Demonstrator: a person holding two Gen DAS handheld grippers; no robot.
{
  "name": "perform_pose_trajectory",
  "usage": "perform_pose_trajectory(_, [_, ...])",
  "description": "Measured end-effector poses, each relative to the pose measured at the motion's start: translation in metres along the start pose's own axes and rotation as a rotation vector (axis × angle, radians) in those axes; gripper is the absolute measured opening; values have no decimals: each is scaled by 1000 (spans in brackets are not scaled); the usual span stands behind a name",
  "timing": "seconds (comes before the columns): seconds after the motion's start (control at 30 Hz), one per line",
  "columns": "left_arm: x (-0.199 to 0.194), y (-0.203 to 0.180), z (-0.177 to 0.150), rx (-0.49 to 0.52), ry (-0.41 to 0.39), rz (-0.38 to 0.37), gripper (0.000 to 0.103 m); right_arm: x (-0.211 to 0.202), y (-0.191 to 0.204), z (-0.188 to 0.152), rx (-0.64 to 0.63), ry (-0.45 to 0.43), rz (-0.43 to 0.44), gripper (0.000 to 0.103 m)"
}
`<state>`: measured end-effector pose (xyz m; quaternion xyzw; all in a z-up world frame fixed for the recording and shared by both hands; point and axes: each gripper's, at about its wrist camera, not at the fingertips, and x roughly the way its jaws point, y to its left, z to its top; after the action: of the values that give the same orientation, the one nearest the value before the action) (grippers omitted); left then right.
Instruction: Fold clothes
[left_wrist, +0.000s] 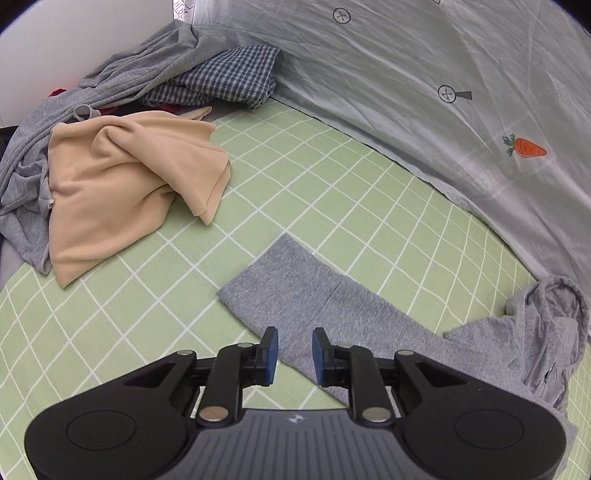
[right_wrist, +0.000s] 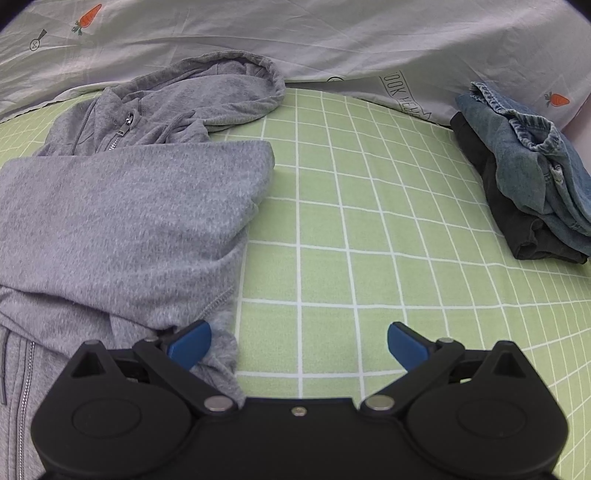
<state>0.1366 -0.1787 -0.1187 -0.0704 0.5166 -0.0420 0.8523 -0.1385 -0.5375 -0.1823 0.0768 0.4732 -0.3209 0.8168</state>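
Hoodie, grey marled knit, lying flat on green sheet with white grid, one sleeve stretching straight ahead of left claw, its cuff end pointing away. Left claw hovering over that sleeve, blue pads a narrow gap apart, gripping nothing. Right claw spreading wide, holding nothing, left pad resting at hoodie's folded edge, right pad over bare sheet. Body folding over in soft layers ahead-left of right claw; hood, metal zipper and one drawstring showing beyond. Ahead-right of right claw, two folded pieces stacking: denim on top, one dark garment beneath. Ahead-left of left claw, loose heap: one beige fleecy top, one blue checked cloth, one more grey knit, scraps of red peeking under. Pale crinkled cover with carrot prints bordering far side.
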Motion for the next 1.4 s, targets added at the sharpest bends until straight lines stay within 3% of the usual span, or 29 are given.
perform_pose_trajectory(0.2, [31, 9, -5, -27, 52, -2, 41, 3, 0, 5, 17, 22, -15, 103])
perform_pose_trajectory(0.43, [55, 11, -5, -20, 92, 4, 47, 4, 2, 6, 41, 42, -33, 103])
perform_pose_trajectory(0.57, [62, 7, -1, 14, 74, 2, 51, 4, 3, 8, 49, 53, -44, 103])
perform_pose_trajectory(0.7, [66, 2, 0, 32, 50, 26, 49, 5, 4, 9, 62, 60, -52, 103])
perform_pose_trajectory(0.77, [66, 0, -3, 48, 33, 23, 40, 5, 5, 9, 63, 60, -57, 103])
perform_pose_trajectory(0.83, [65, 0, -3, 63, 34, -12, 23, 5, 6, 9, 64, 59, -62, 103])
perform_pose_trajectory(0.93, [63, 2, -2, 52, 36, -79, 13, 6, 5, 9, 70, 59, -63, 103])
perform_pose_trajectory(1.17, [40, -11, 0, 3, -17, -237, 11, 6, 1, 7, 97, 60, -41, 103])
perform_pose_trajectory(1.4, [2, -68, -8, 122, -38, -396, 11, 7, -3, 6, 118, 57, -17, 103])
